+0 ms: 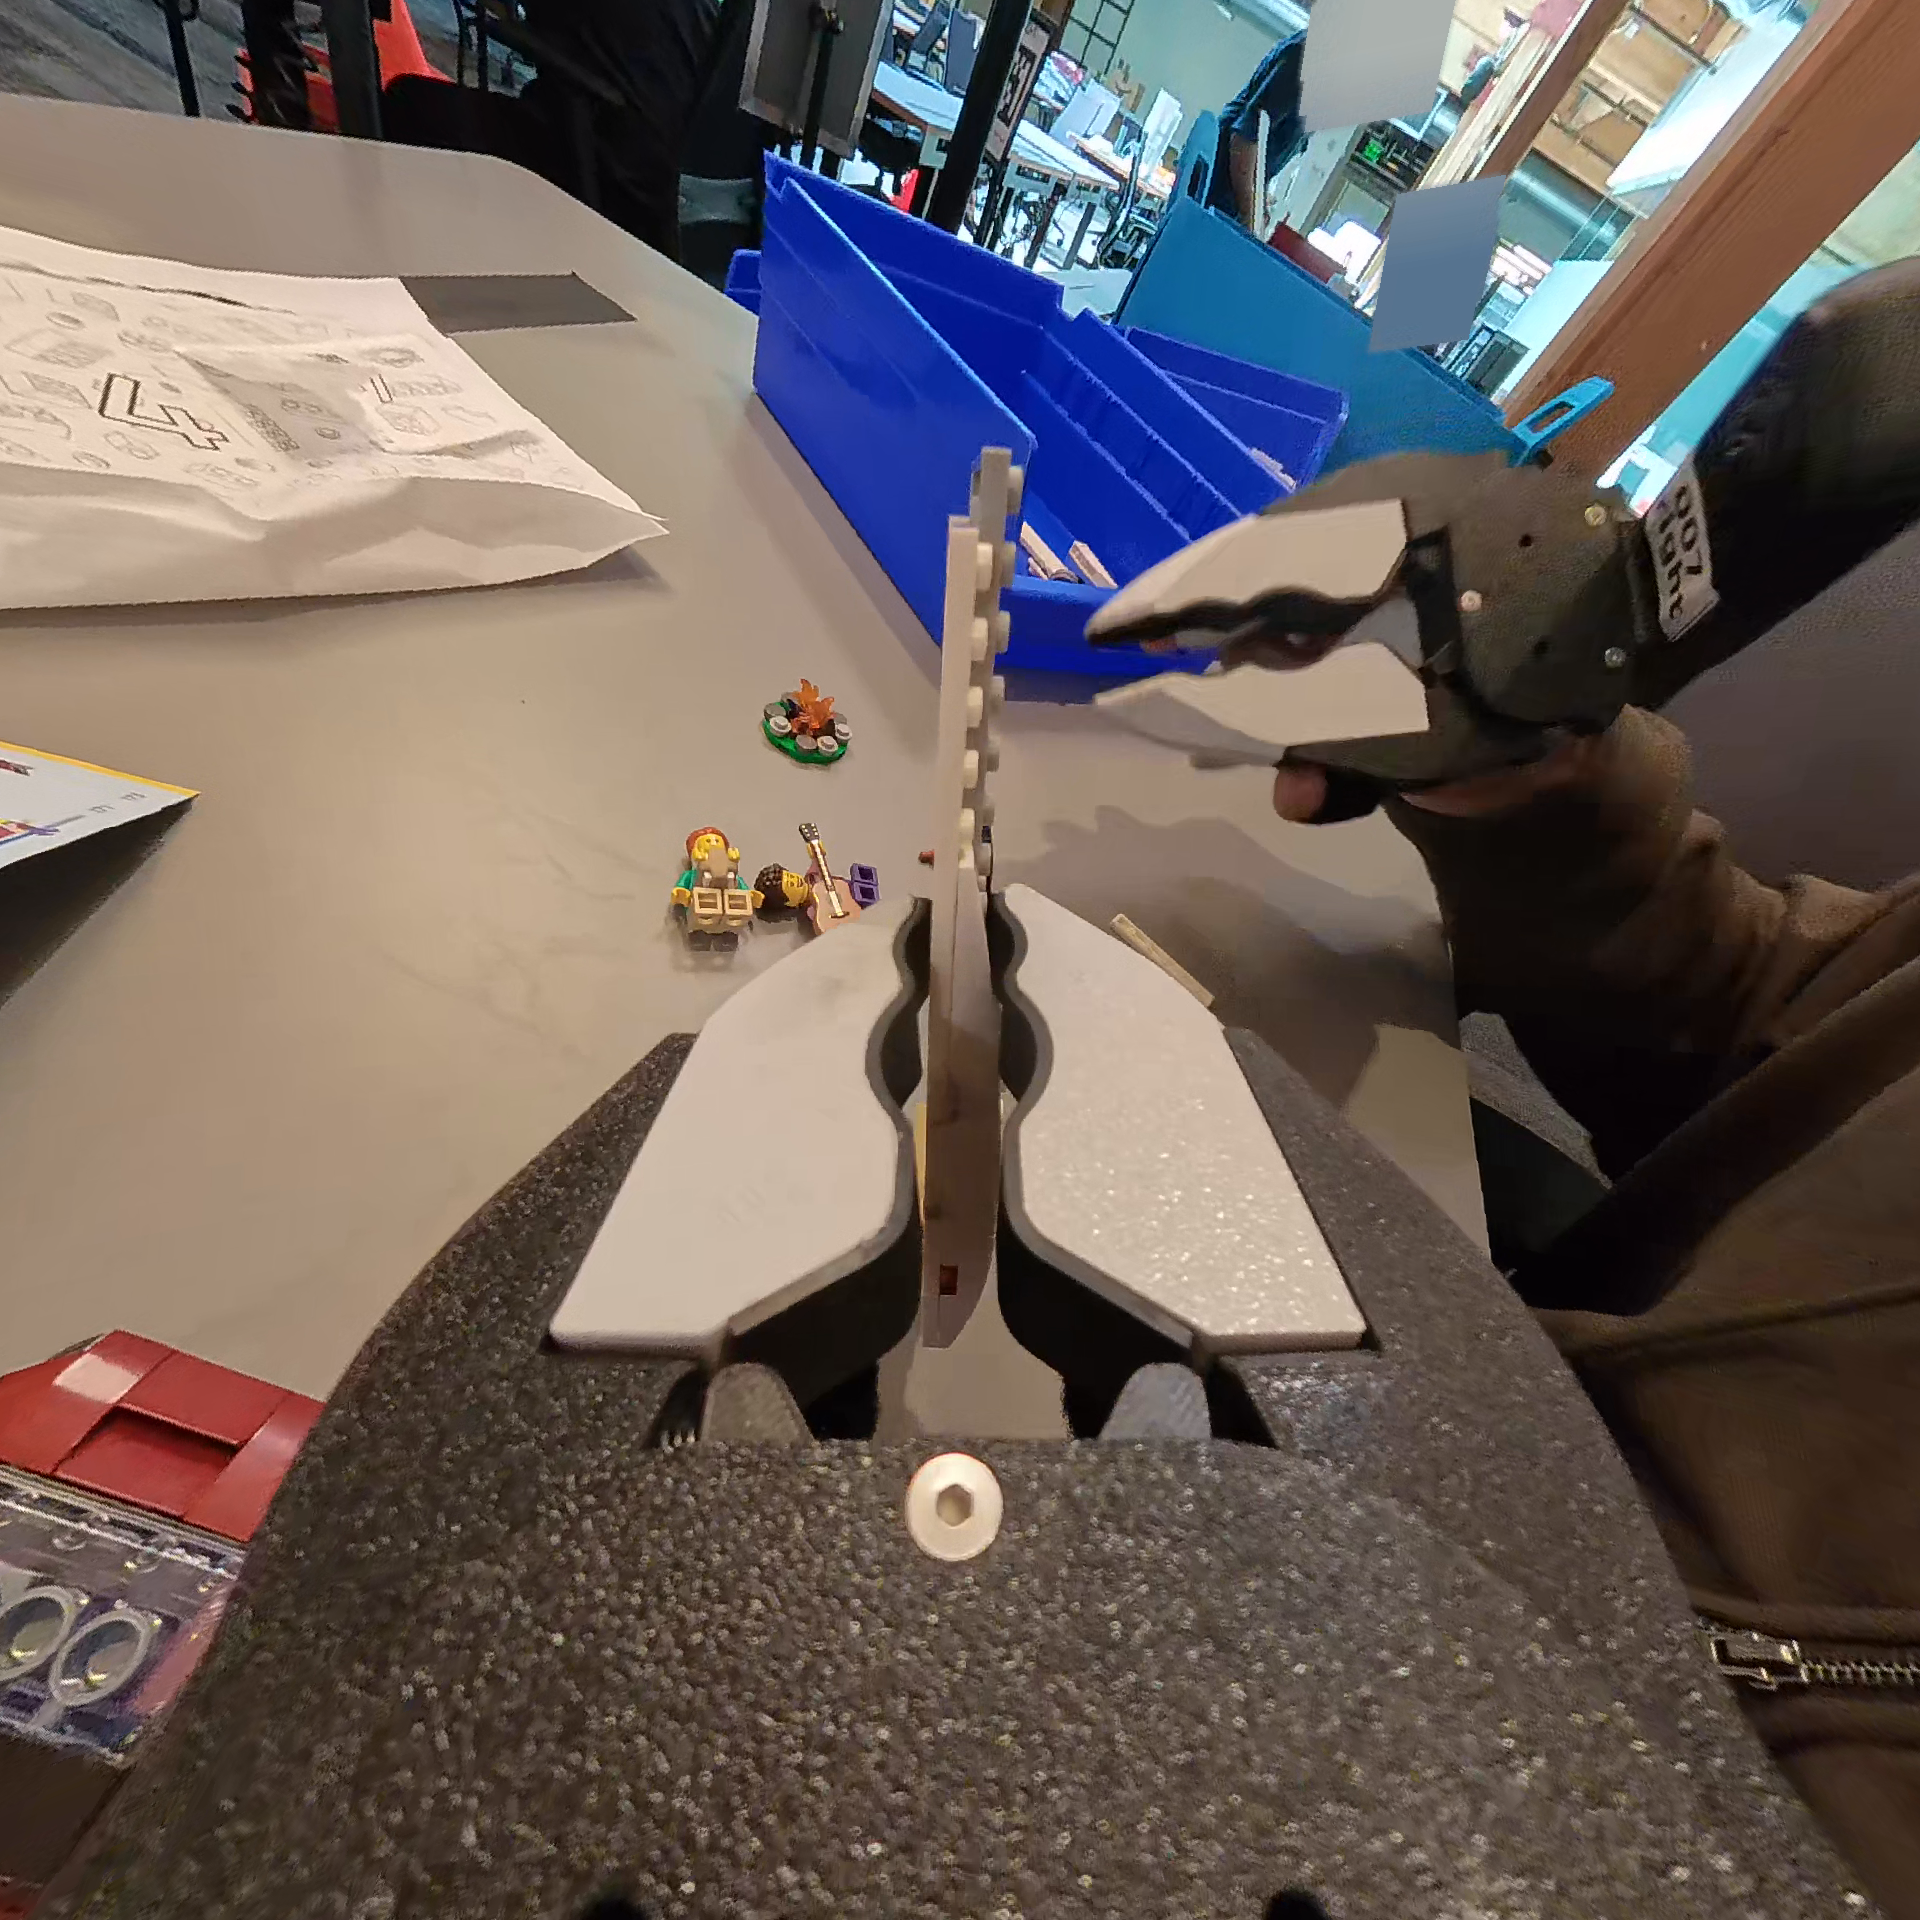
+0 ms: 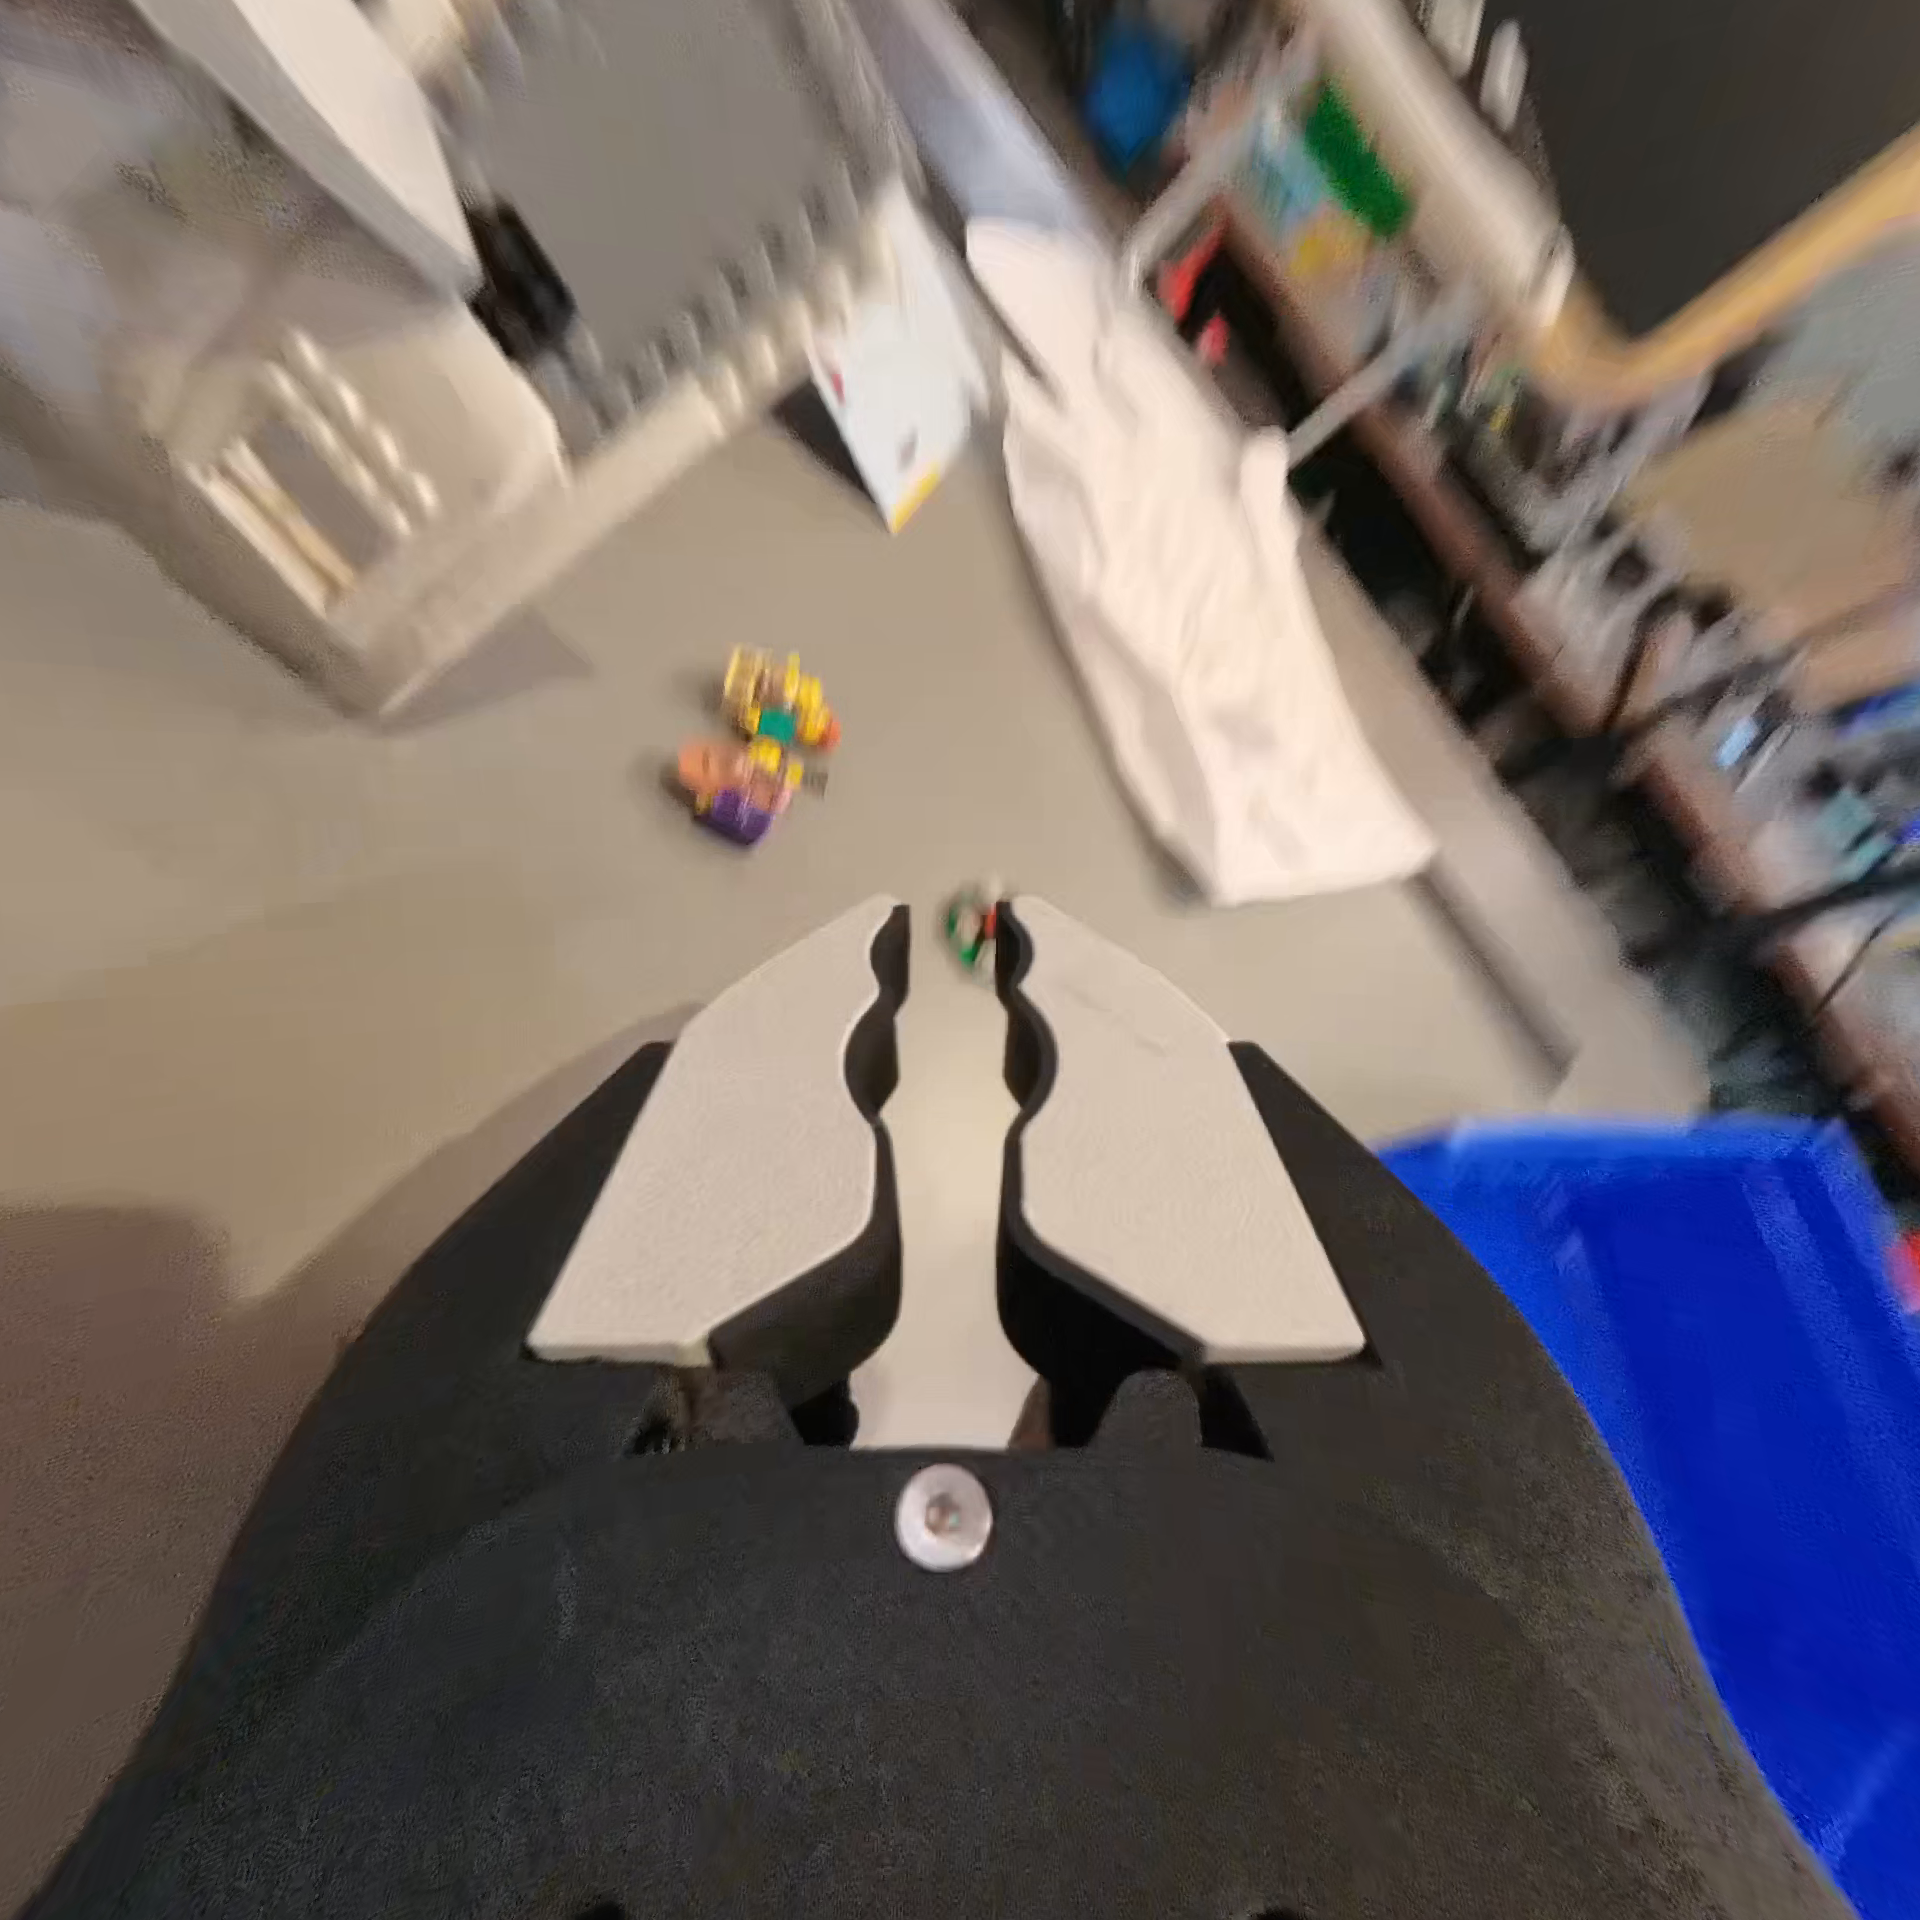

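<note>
L gripper [image 1: 958, 904]: we've got it clamped on a thin grey studded plate [image 1: 971, 727], held on edge, upright, studs facing right. Both pads press the plate's flat faces; the plate sticks up well past the fingertips and runs back down between the fingers.

R gripper [image 2: 951, 914]: we have it in the air to the right of the plate, over the grey table [image 1: 416, 935], near the blue bin [image 1: 883, 416] but apart from it. Fingers slightly parted, narrow gap. In the L wrist view there's a small reddish bit between the tips, too small for us to say what it is or whether the pads press on it. The R wrist view is motion-blurred; the green/red blob at the tip gap looks like the campfire piece on the table behind, not something gripped. So grasp on R: can't tell.

On the table ahead of L gripper: minifig w/ orange hair [image 1: 712, 883], second minifig lying w/ guitar [image 1: 826, 878] and purple bits just beside it, small green campfire build [image 1: 808, 722] a bit farther off. White paper bag [image 1: 260, 468] w/ printed sheet far left, booklet corner [image 1: 62, 800] at left edge, red box [image 1: 145, 1423] near-left. Small tan strip [image 1: 1158, 956] on the table just right of the L fingers. A person's gloved hand [image 1: 1455, 790] and dark sleeve carry the R gripper.
</note>
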Tool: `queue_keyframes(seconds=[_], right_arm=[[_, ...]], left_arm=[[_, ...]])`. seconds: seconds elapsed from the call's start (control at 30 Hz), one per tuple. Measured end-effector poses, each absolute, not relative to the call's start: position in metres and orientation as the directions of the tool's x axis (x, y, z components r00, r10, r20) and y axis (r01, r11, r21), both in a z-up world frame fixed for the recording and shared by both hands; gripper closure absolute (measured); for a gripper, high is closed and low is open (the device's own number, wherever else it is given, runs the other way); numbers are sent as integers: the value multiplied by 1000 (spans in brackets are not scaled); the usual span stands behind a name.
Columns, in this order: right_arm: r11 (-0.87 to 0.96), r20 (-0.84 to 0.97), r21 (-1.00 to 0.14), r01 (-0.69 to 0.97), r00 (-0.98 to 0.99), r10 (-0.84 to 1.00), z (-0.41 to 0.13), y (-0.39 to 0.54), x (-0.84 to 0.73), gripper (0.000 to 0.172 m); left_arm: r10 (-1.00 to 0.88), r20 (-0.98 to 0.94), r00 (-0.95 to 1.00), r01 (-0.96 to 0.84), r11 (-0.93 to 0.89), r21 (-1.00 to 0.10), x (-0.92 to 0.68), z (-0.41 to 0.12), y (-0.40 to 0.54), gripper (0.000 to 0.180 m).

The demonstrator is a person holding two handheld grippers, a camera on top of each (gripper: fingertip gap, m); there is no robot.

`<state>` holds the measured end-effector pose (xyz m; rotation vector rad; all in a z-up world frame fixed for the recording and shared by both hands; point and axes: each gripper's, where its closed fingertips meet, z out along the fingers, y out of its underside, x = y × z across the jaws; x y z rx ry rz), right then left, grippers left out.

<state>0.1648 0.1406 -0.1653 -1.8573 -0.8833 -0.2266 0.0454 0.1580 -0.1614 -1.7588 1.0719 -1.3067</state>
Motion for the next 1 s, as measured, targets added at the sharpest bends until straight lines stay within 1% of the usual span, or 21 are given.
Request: queue_keyframes(seconds=[0.07,0.1,0.17,0.23,0.3,0.37,0.43,0.53,0.67,0.77,0.83,1.0], right_arm=[[-411,327,-761,501,844,425,-187,117,182,151],[-482,224,-777,405,893,390,-195,104,184,145],[-583,78,-769,263,943,323,-209,81,180,142],[-641,36,-734,223,956,292,-224,65,170,133],[-685,58,-687,242,958,280,-237,56,162,123],[-713,105,-639,289,951,292,-249,51,156,121],[-710,133,-628,318,943,304,-248,52,151,133],[-733,166,-577,360,931,326,-250,54,155,163],[-757,144,-531,381,921,363,-251,56,163,166],[-751,115,-524,403,907,406,-251,57,168,166],[-740,129,-535,408,905,406,-247,61,178,172],[-690,185,-603,401,911,368,-209,75,212,172]], left_arm=[[-908,391,152,-207,-416,-885,45,-160,158,171],[-909,389,149,-204,-413,-887,46,-160,158,170],[-911,385,146,-202,-408,-890,46,-160,157,170],[-915,379,140,-204,-402,-893,47,-160,155,170],[-919,369,139,-203,-391,-898,48,-161,155,170],[-923,360,136,-195,-381,-904,48,-159,154,170],[-926,353,133,-179,-373,-910,48,-157,155,170],[-928,352,122,-147,-368,-918,47,-154,156,170],[-932,349,100,-112,-359,-927,46,-149,156,170],[-937,338,85,-90,-345,-934,46,-146,154,170],[-940,332,74,-76,-338,-938,46,-144,152,170],[-941,333,58,-72,-336,-939,47,-143,149,170]])
